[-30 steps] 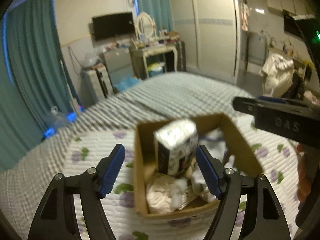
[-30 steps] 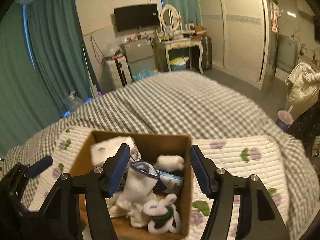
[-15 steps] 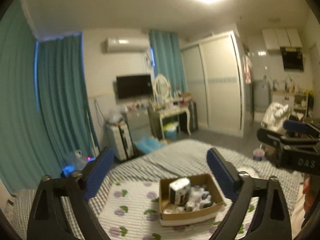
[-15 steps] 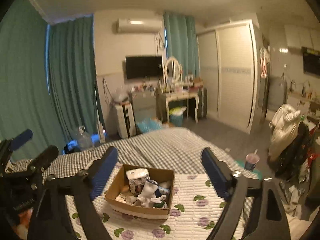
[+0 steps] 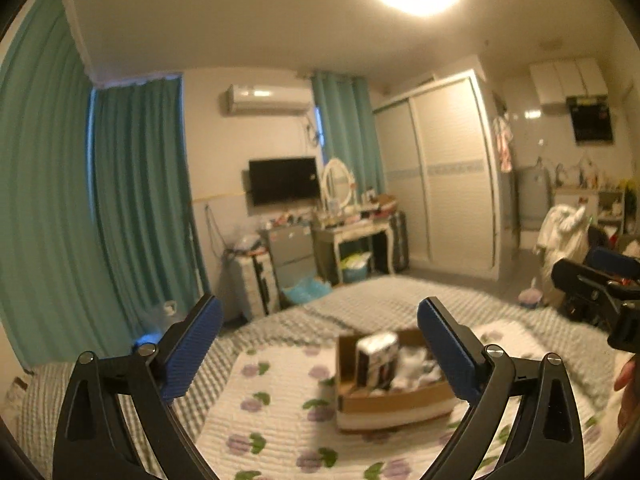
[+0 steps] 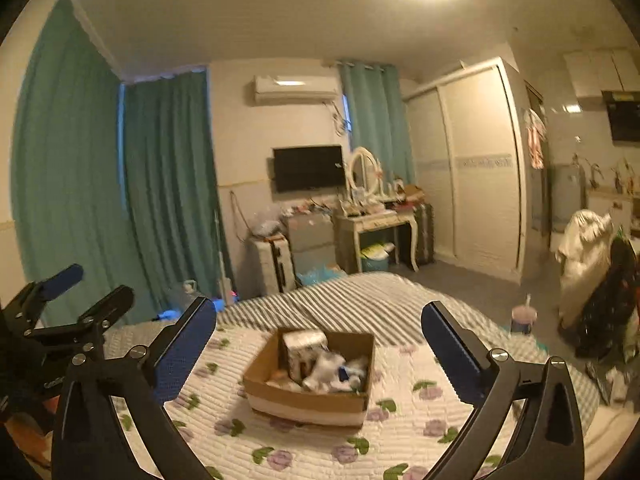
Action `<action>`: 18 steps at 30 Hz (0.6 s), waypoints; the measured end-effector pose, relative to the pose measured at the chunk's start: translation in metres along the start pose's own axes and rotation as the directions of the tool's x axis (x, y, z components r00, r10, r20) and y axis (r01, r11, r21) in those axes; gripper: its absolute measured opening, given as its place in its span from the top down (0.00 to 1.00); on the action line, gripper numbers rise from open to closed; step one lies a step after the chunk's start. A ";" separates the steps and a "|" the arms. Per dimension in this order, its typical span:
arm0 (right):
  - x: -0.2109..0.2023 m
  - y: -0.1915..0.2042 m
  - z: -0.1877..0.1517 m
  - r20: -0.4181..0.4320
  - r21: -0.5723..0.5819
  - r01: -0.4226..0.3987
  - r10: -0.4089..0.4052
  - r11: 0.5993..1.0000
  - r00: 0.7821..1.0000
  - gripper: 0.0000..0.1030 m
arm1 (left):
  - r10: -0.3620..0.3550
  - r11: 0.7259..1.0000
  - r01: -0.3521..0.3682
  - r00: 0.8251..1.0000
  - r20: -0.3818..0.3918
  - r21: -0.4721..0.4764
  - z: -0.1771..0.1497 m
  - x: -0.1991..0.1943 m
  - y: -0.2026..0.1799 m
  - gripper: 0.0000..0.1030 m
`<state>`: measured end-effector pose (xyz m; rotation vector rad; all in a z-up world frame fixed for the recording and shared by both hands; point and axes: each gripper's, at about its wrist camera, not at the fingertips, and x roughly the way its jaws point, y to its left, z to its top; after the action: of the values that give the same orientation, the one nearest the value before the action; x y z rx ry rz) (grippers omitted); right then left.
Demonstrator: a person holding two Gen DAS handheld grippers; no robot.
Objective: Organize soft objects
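Observation:
A cardboard box (image 6: 308, 404) sits on the flowered quilt (image 6: 420, 432), some way ahead of both grippers. In it a wrapped tissue pack (image 6: 302, 346) stands upright beside white socks (image 6: 328, 368) and other soft bits. My right gripper (image 6: 318, 310) hangs above and short of the box, its jaws opening wide with nothing between them. In the left wrist view the box (image 5: 384, 400) and the pack (image 5: 376, 358) lie low right, blurred. My left gripper (image 5: 318, 308) is open and empty too. Each gripper shows at the other view's edge, the left gripper (image 6: 90, 286) and the right gripper (image 5: 588, 272).
The quilt lies on a grey checked bed cover (image 6: 360, 300). Beyond the bed stand a suitcase (image 6: 272, 264), a dressing table (image 6: 376, 224), teal curtains (image 6: 168, 184) and a wardrobe (image 6: 472, 168). A cup with a straw (image 6: 523, 318) stands on the floor at right.
Both grippers have pulled back and up from the box, which was right between their fingers and now looks small and distant. Both sets of jaws have spread wider. The view has tilted up.

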<state>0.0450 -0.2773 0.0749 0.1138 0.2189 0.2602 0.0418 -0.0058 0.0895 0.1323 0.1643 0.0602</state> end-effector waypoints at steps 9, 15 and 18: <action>0.061 -0.006 -0.075 -0.090 0.001 0.034 -0.034 0.999 0.995 0.00 | -0.047 0.999 0.044 0.994 -0.098 -0.024 -0.060 0.042 -0.004 0.03; 0.075 -0.008 -0.090 -0.125 -0.010 0.051 -0.052 0.999 0.991 0.00 | -0.047 0.999 0.046 0.991 -0.124 -0.011 -0.077 0.048 -0.003 0.03; 0.079 -0.007 -0.095 -0.135 -0.009 0.055 -0.056 0.998 0.989 0.00 | -0.041 0.999 0.039 0.991 -0.127 -0.017 -0.082 0.052 0.001 0.03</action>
<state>0.0997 -0.2548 -0.0342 0.0849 0.3557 0.2131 0.0791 0.0089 0.0014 0.1111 0.2940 0.0297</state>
